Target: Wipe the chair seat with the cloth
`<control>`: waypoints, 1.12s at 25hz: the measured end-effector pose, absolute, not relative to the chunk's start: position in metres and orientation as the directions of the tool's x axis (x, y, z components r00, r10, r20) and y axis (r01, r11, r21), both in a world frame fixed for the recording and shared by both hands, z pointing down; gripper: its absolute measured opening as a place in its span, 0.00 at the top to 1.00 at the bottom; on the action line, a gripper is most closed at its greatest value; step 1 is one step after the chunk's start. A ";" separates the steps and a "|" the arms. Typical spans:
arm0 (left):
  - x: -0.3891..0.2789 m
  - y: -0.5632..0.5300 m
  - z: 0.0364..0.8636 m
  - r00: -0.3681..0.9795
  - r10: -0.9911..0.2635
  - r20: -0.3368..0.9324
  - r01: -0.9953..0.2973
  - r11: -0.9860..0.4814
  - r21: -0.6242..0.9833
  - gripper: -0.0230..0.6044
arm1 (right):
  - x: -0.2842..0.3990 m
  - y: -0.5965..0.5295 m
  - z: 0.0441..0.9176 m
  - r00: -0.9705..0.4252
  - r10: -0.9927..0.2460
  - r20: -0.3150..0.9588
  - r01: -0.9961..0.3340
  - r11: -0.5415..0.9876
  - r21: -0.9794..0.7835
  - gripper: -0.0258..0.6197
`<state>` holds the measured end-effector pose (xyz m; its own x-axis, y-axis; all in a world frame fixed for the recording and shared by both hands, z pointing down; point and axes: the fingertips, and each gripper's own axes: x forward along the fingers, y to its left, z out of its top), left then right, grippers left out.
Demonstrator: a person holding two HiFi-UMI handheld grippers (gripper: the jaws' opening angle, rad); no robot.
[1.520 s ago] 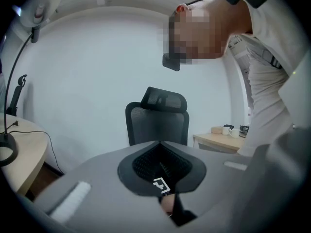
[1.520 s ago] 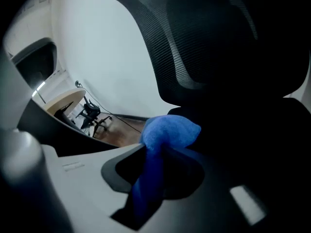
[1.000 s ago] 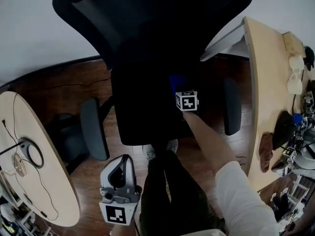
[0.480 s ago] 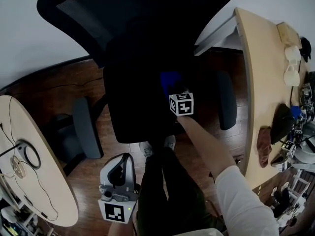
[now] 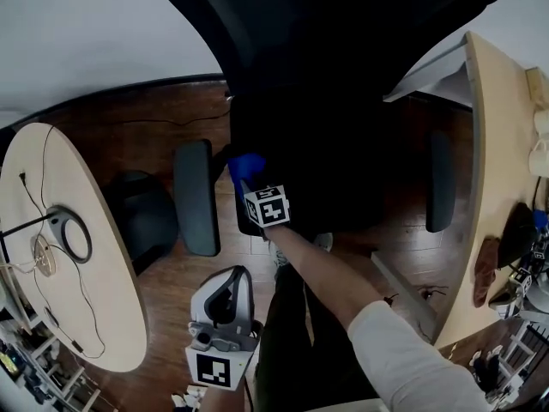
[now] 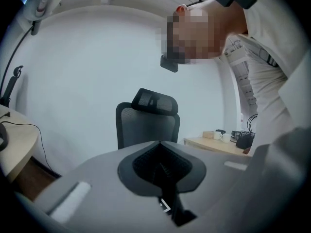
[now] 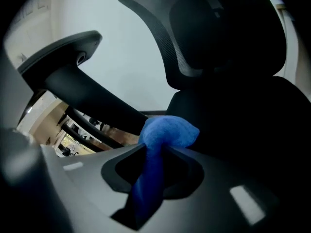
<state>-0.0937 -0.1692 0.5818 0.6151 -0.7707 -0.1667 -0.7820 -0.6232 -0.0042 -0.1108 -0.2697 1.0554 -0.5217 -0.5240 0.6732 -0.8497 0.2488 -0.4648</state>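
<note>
A black office chair fills the head view, its seat (image 5: pixel 343 178) below the tall backrest. My right gripper (image 5: pixel 249 178) is shut on a blue cloth (image 5: pixel 246 166) and presses it on the seat's front left corner, next to the left armrest (image 5: pixel 196 197). In the right gripper view the blue cloth (image 7: pixel 163 140) bulges out from between the jaws against the dark seat (image 7: pixel 252 130). My left gripper (image 5: pixel 221 316) hangs low beside the person's legs, away from the chair; its jaws are closed together with nothing in them.
A rounded wooden table (image 5: pixel 77 264) with cables and a ring-shaped object stands at the left. A long wooden desk (image 5: pixel 497 170) with mugs and gear runs along the right. Brown wood floor (image 5: pixel 129 136) surrounds the chair. The right armrest (image 5: pixel 441 191) sits near the desk.
The right gripper has swept the blue cloth from the seat's middle right across to its front left corner. The head view has shifted, so the chair sits further right. The left gripper stays put.
</note>
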 end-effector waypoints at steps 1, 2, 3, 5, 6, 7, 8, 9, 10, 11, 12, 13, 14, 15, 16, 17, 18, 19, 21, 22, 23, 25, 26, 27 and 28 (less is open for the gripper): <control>-0.098 -0.168 0.586 0.612 -0.774 -0.161 -0.785 -0.620 -0.004 0.92 | -0.110 -0.271 1.058 -0.516 -0.526 0.676 -0.854 0.253 -0.455 0.82; -0.100 -0.167 0.589 0.610 -0.777 -0.157 -0.787 -0.617 -0.002 0.92 | -0.106 -0.272 1.058 -0.511 -0.530 0.677 -0.858 0.262 -0.443 0.82; -0.101 -0.166 0.592 0.610 -0.777 -0.155 -0.786 -0.618 0.000 0.92 | -0.099 -0.273 1.057 -0.504 -0.535 0.678 -0.862 0.269 -0.428 0.82; -0.099 -0.166 0.593 0.617 -0.771 -0.158 -0.780 -0.626 0.006 0.92 | -0.077 -0.272 1.057 -0.481 -0.544 0.687 -0.876 0.267 -0.402 0.82; -0.095 -0.166 0.591 0.623 -0.764 -0.164 -0.774 -0.633 0.010 0.92 | -0.062 -0.270 1.058 -0.463 -0.549 0.695 -0.886 0.256 -0.387 0.82; -0.091 -0.167 0.588 0.631 -0.757 -0.171 -0.766 -0.642 0.013 0.92 | -0.042 -0.267 1.061 -0.440 -0.556 0.705 -0.897 0.241 -0.370 0.82; -0.087 -0.168 0.585 0.640 -0.747 -0.178 -0.758 -0.652 0.015 0.92 | -0.021 -0.263 1.064 -0.413 -0.563 0.716 -0.910 0.222 -0.351 0.82; -0.082 -0.169 0.582 0.649 -0.737 -0.185 -0.748 -0.663 0.015 0.92 | 0.002 -0.258 1.067 -0.385 -0.569 0.727 -0.922 0.201 -0.331 0.82; -0.076 -0.169 0.579 0.659 -0.727 -0.191 -0.739 -0.673 0.014 0.92 | 0.026 -0.252 1.071 -0.357 -0.573 0.738 -0.933 0.180 -0.311 0.82; -0.070 -0.169 0.575 0.668 -0.717 -0.196 -0.730 -0.683 0.011 0.92 | 0.050 -0.246 1.074 -0.329 -0.576 0.748 -0.943 0.162 -0.290 0.82; -0.064 -0.167 0.573 0.677 -0.708 -0.200 -0.721 -0.693 0.010 0.92 | 0.075 -0.239 1.076 -0.302 -0.578 0.758 -0.952 0.148 -0.267 0.82; -0.056 -0.166 0.570 0.686 -0.698 -0.203 -0.712 -0.702 0.009 0.92 | 0.102 -0.231 1.077 -0.275 -0.579 0.767 -0.961 0.137 -0.241 0.82; -0.048 -0.164 0.568 0.696 -0.689 -0.203 -0.702 -0.712 0.009 0.92 | 0.128 -0.224 1.078 -0.248 -0.580 0.776 -0.968 0.127 -0.214 0.82; -0.040 -0.162 0.567 0.706 -0.678 -0.202 -0.692 -0.722 0.007 0.92 | 0.155 -0.218 1.077 -0.219 -0.582 0.783 -0.976 0.113 -0.188 0.82; -0.032 -0.162 0.566 0.717 -0.668 -0.200 -0.681 -0.732 0.004 0.92 | 0.181 -0.212 1.076 -0.188 -0.587 0.788 -0.982 0.092 -0.166 0.82; -0.026 -0.161 0.566 0.727 -0.658 -0.197 -0.671 -0.742 0.000 0.92 | 0.205 -0.207 1.074 -0.157 -0.592 0.791 -0.987 0.063 -0.148 0.82; -0.020 -0.161 0.566 0.736 -0.649 -0.195 -0.662 -0.750 -0.002 0.92 | 0.226 -0.202 1.072 -0.128 -0.596 0.793 -0.990 0.032 -0.135 0.82; -0.015 -0.161 0.568 0.743 -0.641 -0.193 -0.654 -0.757 -0.002 0.92 | 0.245 -0.197 1.071 -0.105 -0.599 0.793 -0.992 0.004 -0.129 0.82; -0.006 -0.159 0.571 0.752 -0.631 -0.191 -0.643 -0.766 0.003 0.92 | 0.269 -0.190 1.068 -0.087 -0.604 0.792 -0.991 -0.029 -0.131 0.82; -0.001 -0.157 0.573 0.755 -0.628 -0.190 -0.639 -0.770 0.006 0.92 | 0.275 -0.188 1.067 -0.088 -0.606 0.790 -0.990 -0.033 -0.135 0.82; 0.003 -0.156 0.575 0.758 -0.625 -0.187 -0.635 -0.772 0.007 0.92 | 0.278 -0.187 1.067 -0.090 -0.608 0.788 -0.990 -0.032 -0.138 0.82; 0.006 -0.153 0.578 0.760 -0.623 -0.183 -0.634 -0.774 0.003 0.92 | 0.275 -0.189 1.065 -0.092 -0.617 0.781 -0.990 -0.027 -0.138 0.82; 0.005 -0.152 0.578 0.759 -0.626 -0.182 -0.636 -0.771 -0.001 0.92 | 0.268 -0.192 1.061 -0.095 -0.628 0.773 -0.990 -0.022 -0.139 0.82; 0.001 -0.152 0.577 0.755 -0.630 -0.181 -0.642 -0.767 -0.006 0.92 | 0.257 -0.195 1.056 -0.104 -0.643 0.759 -0.989 -0.012 -0.146 0.82; -0.005 -0.152 0.576 0.749 -0.638 -0.180 -0.650 -0.760 -0.012 0.92 | 0.241 -0.200 1.048 -0.122 -0.661 0.740 -0.987 0.003 -0.161 0.82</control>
